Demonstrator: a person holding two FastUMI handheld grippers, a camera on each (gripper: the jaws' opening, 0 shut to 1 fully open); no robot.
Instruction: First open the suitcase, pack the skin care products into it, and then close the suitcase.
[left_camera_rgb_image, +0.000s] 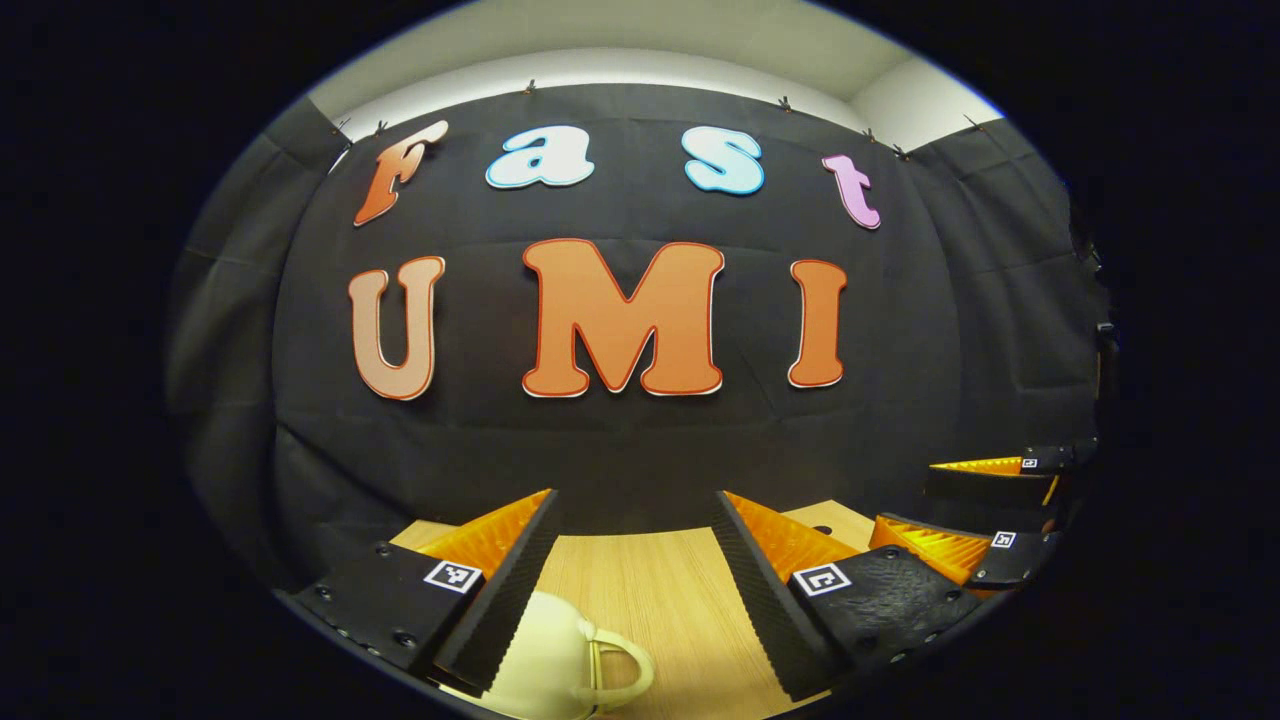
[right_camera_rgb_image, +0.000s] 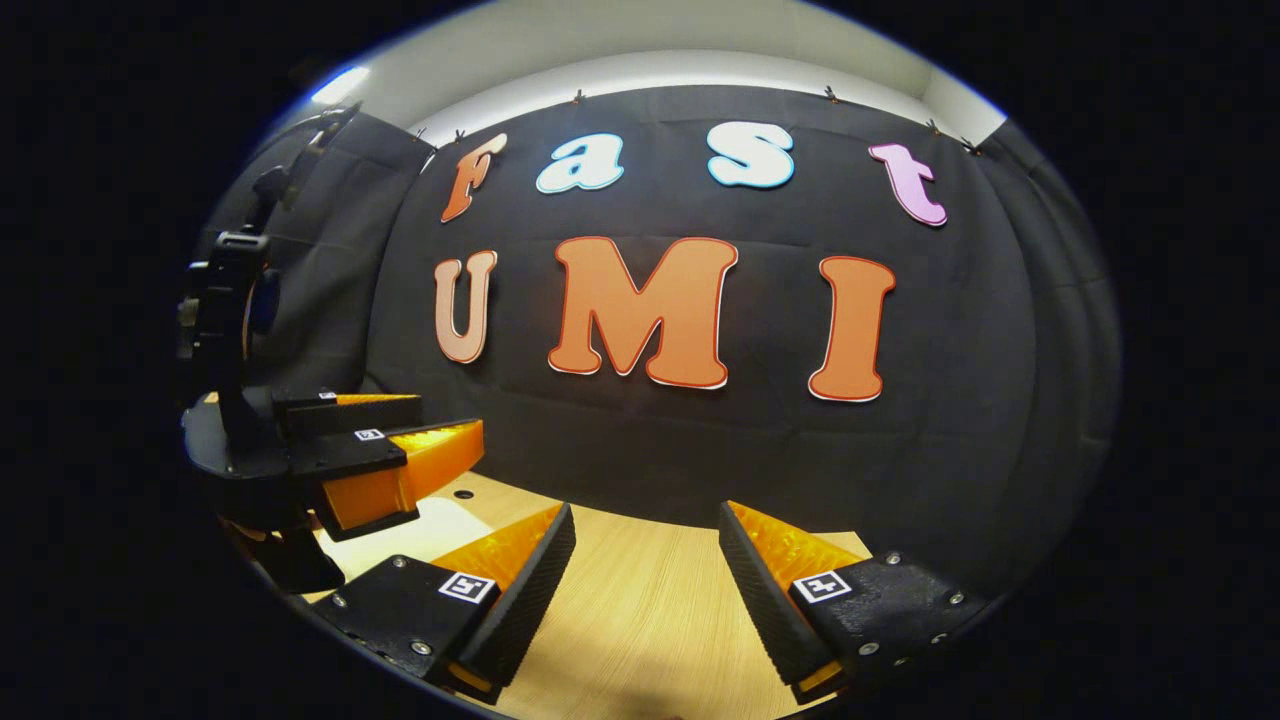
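Note:
A cream, rounded object (left_camera_rgb_image: 560, 650) with a loop handle (left_camera_rgb_image: 628, 668) lies on the wooden table (left_camera_rgb_image: 650, 580) at the bottom of the left gripper view; I cannot tell if it is the suitcase. My left gripper (left_camera_rgb_image: 635, 500) hangs open just above it, its left finger overlapping it in view. In the right gripper view my right gripper (right_camera_rgb_image: 648, 510) is open over bare table (right_camera_rgb_image: 640, 610), nothing between its fingers. The left gripper (right_camera_rgb_image: 450, 412) appears there at the left, above a pale patch (right_camera_rgb_image: 440, 525). The right gripper (left_camera_rgb_image: 905, 493) also shows open at the far right of the left gripper view.
The black cloth wall (left_camera_rgb_image: 640, 440) rises right behind the table's far edge. A small dark hole (left_camera_rgb_image: 822, 528) marks the tabletop near the back. The two grippers hang side by side, close together.

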